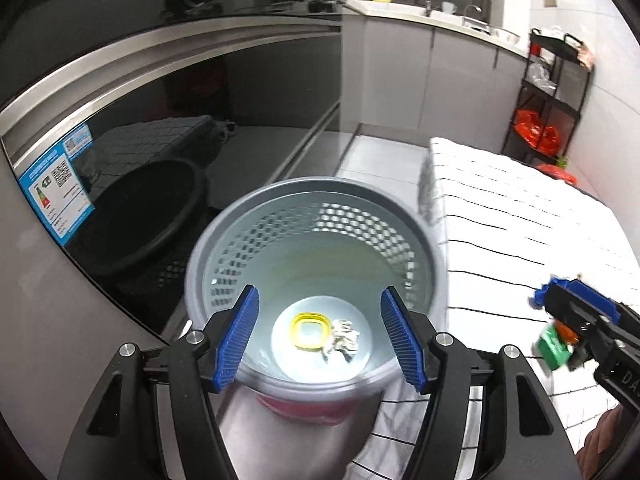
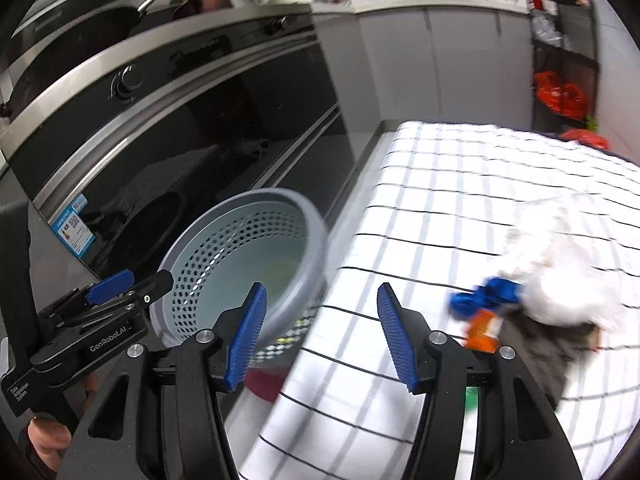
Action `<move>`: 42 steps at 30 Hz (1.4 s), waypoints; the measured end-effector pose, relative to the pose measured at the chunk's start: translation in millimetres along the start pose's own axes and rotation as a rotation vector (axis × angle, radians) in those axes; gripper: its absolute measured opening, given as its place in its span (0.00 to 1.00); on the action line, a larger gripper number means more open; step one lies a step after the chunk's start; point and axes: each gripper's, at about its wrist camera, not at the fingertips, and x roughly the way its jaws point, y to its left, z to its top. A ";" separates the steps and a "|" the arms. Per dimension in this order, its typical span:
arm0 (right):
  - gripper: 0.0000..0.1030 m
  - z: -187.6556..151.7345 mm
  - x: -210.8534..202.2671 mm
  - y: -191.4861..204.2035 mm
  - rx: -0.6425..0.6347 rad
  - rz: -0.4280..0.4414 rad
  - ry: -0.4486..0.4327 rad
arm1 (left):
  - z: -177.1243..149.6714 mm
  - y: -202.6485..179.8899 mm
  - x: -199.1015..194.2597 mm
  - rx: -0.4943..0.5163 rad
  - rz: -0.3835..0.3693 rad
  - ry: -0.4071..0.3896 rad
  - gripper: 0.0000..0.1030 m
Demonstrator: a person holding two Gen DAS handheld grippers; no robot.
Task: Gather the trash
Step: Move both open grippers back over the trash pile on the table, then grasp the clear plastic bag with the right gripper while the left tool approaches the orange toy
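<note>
The left gripper (image 1: 320, 338) hangs over the grey perforated bin (image 1: 416, 220) at the lower centre of its frame, its blue pads spread with nothing between them. The right gripper (image 2: 322, 336) is likewise spread and empty, over the seam between bin and checked cloth (image 2: 460, 184).

Trash is in two places. A yellow ring (image 1: 310, 330) and a crumpled foil ball (image 1: 342, 340) lie touching on the bin's floor. On the cloth, at the right of the right-wrist frame, sit a blue scrap (image 2: 486, 298), an orange wrapper (image 2: 484, 332) and a white wad (image 2: 560, 280) over a dark rag (image 2: 560, 356).

The pile is loose and mixed, so a pinch could probably catch the cloth with it or take only one scrap. The bin stands just beside the cloth's edge, and a knock from either gripper might tip it. Both views are motion-blurred, which makes aim harder to judge.

Only the left view looks down to the bin's floor. Only the right view shows the white wad and the rag; the left view catches just a green scrap (image 1: 554, 352) at its right edge, by the other gripper.
</note>
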 end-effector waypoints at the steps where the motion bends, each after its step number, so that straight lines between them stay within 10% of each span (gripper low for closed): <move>1: 0.58 -3.8 -8.1 -4.5 0.002 -0.014 -0.013 | -1.7 -6.9 -2.7 0.010 -0.010 -0.002 0.60; 19: 0.59 -67.6 -88.7 -126.5 0.176 -0.258 -0.044 | -29.4 -123.0 -12.0 0.185 -0.191 0.013 0.63; 42: 0.74 -4.2 -25.3 -133.7 0.072 -0.213 -0.024 | -25.1 -148.8 1.4 0.190 -0.152 0.037 0.69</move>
